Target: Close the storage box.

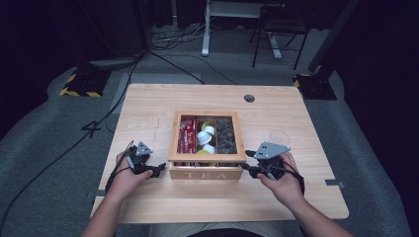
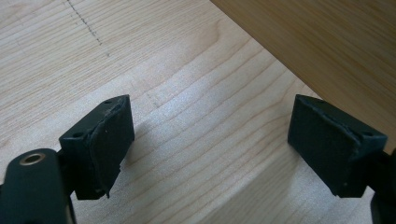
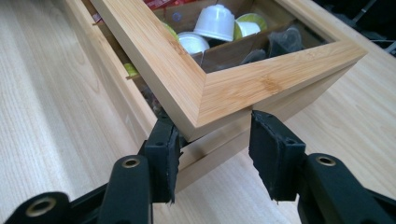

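A wooden tea box [image 1: 205, 174] marked TEA stands mid-table. Its window-framed lid [image 1: 206, 157] is lifted a little at the front, showing a gap above the base. Inside lie red packets [image 1: 188, 134], white capsules [image 1: 206, 136] and dark tea bags [image 1: 226, 133]. My right gripper [image 1: 247, 169] sits at the front right corner. In the right gripper view the lid corner [image 3: 205, 88] is pinched between the jaws of my right gripper [image 3: 212, 144], with the white capsules [image 3: 215, 22] beyond. My left gripper [image 1: 159, 169] rests by the box's front left corner. In its own view my left gripper [image 2: 210, 144] is open over bare wood beside the box wall [image 2: 327, 42].
The light wooden table [image 1: 148, 108] has a cable hole [image 1: 249, 98] at the back and a clear round ring [image 1: 279, 136] right of the box. Grey tape [image 1: 333, 182] marks the right edge. Cables run over the floor [image 1: 59, 158] at the left.
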Action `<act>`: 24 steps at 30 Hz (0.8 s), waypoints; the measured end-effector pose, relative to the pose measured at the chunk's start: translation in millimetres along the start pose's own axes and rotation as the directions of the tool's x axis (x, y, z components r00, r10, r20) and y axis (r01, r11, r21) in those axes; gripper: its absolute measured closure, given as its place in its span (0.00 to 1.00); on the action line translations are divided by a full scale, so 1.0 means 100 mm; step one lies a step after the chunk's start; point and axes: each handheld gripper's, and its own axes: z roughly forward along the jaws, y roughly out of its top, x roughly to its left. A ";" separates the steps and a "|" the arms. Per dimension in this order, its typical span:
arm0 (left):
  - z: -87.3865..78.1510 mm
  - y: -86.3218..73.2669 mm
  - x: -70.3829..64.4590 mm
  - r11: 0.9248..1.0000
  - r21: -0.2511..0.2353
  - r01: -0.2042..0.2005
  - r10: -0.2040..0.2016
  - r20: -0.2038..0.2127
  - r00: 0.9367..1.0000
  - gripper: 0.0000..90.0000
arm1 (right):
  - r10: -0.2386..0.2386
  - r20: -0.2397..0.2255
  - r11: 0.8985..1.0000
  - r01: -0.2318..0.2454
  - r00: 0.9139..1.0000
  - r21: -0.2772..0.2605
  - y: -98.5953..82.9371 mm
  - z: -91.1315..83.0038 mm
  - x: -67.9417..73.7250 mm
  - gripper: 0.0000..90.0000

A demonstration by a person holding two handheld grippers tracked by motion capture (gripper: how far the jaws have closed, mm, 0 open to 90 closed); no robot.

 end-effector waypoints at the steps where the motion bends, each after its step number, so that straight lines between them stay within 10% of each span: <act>1: 0.00 0.00 0.00 1.000 -0.001 0.003 -0.003 0.001 1.000 0.17 | 0.003 -0.004 1.000 -0.003 1.000 0.003 -0.01 0.01 0.00 0.60; 24: 0.00 0.00 0.00 1.000 0.000 -0.001 0.001 0.000 1.000 0.17 | 0.036 -0.072 0.998 -0.032 0.997 0.060 -0.10 0.08 0.00 0.53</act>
